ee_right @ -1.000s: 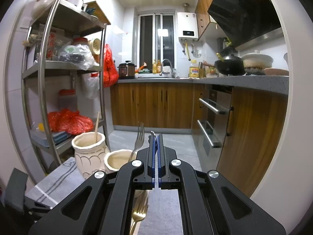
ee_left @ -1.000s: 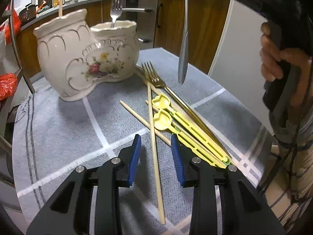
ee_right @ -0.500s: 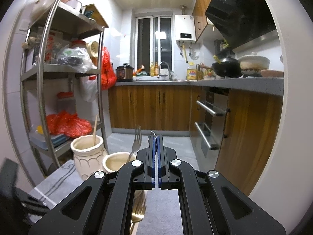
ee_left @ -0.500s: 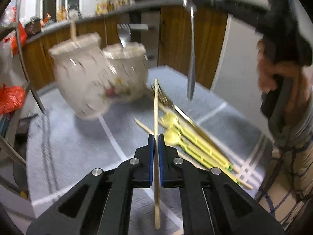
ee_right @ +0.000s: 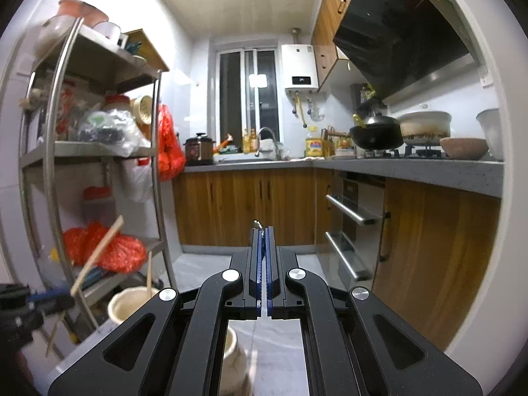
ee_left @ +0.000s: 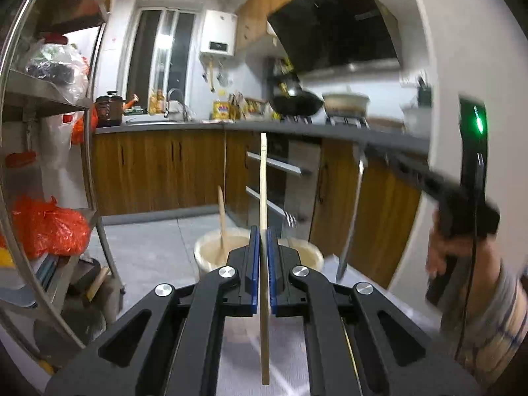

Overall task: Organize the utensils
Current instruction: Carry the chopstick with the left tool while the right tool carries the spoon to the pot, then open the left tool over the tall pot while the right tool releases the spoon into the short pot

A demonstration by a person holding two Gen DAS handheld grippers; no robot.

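Against the metal shelf rack (ee_left: 49,105) at the far left of the left wrist view, nothing of the task is seen; the work lies in the middle. Between the blue pads of the left tongs (ee_left: 263,241) a wooden chopstick (ee_left: 263,178) is clamped, its long axis standing nearly upright, one end rising above the pads and the other hanging below them toward the cloth-covered desk (ee_left: 330,356). Beyond and below the tongs stands the cream ceramic holder (ee_left: 206,250), its two openings side by side; in the left opening another chopstick (ee_left: 221,211) is already leaning. The held chopstick is thus judged to lie short of and above the holder, so the coming move would seem to be a carry forward and a lowering into the left opening, with the stick kept upright. To the right, a metal utensil, most likely a knife (ee_left: 351,217), is seen hanging point down from the right tongs (ee_right: 263,247), which are closed tight on its handle. In the right wrist view the holder sits low and left of those tongs, close by. The left hand is judged to be the better lined up with the chopstick opening, while the other opening, where fork tines (ee_left: 290,219) show blurred, would suit the knife.
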